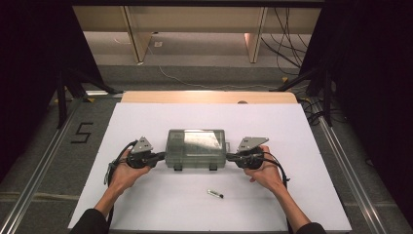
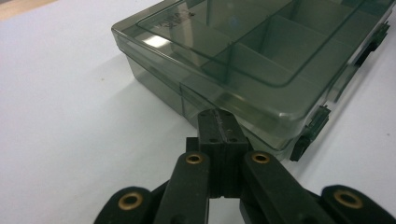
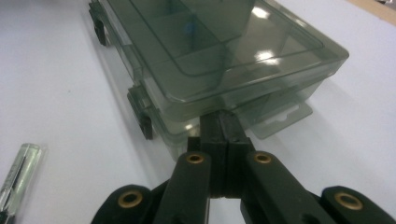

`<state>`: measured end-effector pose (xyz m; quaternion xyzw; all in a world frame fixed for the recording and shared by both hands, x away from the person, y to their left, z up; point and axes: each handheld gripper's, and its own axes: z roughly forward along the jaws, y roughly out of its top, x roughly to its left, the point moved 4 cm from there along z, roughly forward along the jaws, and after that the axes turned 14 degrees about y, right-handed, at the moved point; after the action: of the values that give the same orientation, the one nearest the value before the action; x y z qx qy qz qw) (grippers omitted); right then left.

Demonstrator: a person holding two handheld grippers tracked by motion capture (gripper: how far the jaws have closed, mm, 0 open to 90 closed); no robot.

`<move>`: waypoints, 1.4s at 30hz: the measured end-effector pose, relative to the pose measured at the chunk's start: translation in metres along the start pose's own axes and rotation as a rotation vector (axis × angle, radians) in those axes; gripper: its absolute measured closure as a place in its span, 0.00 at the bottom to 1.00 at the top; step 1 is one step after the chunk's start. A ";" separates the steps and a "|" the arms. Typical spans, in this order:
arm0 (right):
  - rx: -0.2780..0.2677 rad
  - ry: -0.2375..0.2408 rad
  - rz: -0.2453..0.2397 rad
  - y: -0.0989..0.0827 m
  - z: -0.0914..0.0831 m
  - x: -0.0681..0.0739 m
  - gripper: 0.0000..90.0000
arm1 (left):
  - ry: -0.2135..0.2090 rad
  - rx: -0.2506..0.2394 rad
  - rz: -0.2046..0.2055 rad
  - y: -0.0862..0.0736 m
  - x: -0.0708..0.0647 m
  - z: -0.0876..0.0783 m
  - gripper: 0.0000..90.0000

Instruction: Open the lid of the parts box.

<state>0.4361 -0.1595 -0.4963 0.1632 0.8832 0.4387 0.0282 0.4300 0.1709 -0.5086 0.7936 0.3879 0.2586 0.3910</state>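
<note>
The high view looks forward and down on the white bench from above the person's side. Each gripper view rides low and close, facing inward along its own jaws at one end of the smoky compartment box, which all three views share.

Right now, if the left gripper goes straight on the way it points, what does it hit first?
The left gripper, shut, points at the near end wall of the smoky clear compartment box. It would meet that wall first, close to the latch-side corner; it looks almost touching already, though depth is unclear.
</note>
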 end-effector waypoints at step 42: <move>-0.155 -0.075 -0.022 0.031 -0.010 -0.016 1.00 | 0.029 -0.120 -0.037 0.047 0.004 -0.014 1.00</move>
<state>0.4572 -0.1548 -0.4668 0.1671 0.8468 0.4988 0.0788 0.4414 0.1618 -0.4617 0.7575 0.3920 0.2857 0.4369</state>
